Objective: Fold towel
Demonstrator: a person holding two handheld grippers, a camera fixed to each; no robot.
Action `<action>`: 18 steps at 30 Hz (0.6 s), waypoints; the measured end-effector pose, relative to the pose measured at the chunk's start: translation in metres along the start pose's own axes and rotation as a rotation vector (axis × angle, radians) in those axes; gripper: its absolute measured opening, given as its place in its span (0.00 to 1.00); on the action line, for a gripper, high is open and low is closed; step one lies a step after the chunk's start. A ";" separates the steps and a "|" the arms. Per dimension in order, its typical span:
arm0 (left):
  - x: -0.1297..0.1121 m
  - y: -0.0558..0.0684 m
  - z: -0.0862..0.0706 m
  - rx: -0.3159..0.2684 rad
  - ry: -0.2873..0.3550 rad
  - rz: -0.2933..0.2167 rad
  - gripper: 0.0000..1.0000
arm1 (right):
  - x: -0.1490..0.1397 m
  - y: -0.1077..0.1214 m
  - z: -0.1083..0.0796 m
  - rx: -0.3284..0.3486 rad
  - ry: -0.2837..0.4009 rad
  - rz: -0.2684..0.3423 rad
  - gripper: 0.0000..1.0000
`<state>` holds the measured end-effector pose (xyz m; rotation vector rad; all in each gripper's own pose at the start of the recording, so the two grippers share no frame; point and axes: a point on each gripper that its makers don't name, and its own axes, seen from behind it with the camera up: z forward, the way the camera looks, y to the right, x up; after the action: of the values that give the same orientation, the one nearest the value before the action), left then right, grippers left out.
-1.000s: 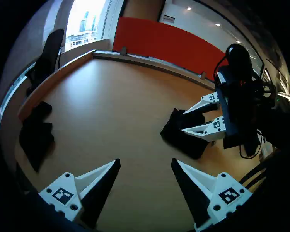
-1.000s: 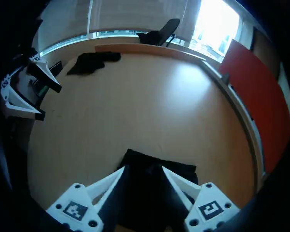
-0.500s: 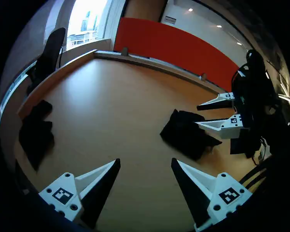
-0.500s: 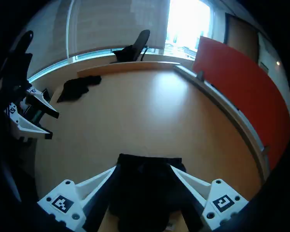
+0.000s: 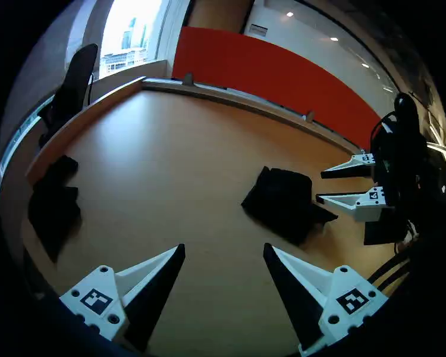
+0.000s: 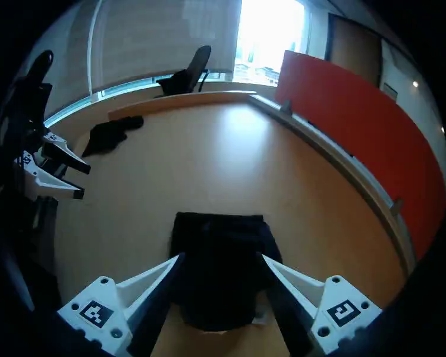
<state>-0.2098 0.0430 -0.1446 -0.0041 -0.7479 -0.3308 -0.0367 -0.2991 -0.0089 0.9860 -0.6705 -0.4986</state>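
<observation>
left gripper [image 5: 223,249]: your fingers are spread wide over bare table [image 5: 163,149], with nothing between them. right gripper [image 6: 220,257]: fingers also parted, nothing clamped. the towel [image 6: 220,238] lies flat on the table as a compact dark bundle, roughly squared, and its near edge runs in between the two right fingers. from the right gripper view you cannot tell whether the tips touch the cloth. in the left gripper view the towel sits right of centre in the middle distance, and the right gripper's tips are just beside its right edge, one above the other with a clear gap between them. in the right gripper view the left gripper shows at the far left, well apart from the towel, fingers apart and pointing over the table. a second dark cloth heap [image 5: 53,202] lies near the table's left edge in the left gripper view, well apart from the towel. behind the table: a dark chair [image 6: 190,74] by the bright window [image 6: 264,35], and a red partition [image 5: 270,65] along the far edge.
</observation>
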 end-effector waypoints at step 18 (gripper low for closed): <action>-0.003 0.009 -0.003 -0.017 -0.005 0.018 0.98 | -0.047 -0.008 -0.027 -0.035 -0.048 0.043 0.88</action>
<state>-0.2070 0.0522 -0.1484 -0.0274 -0.7493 -0.3204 -0.0508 -0.2557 -0.0398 0.9274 -0.7227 -0.4959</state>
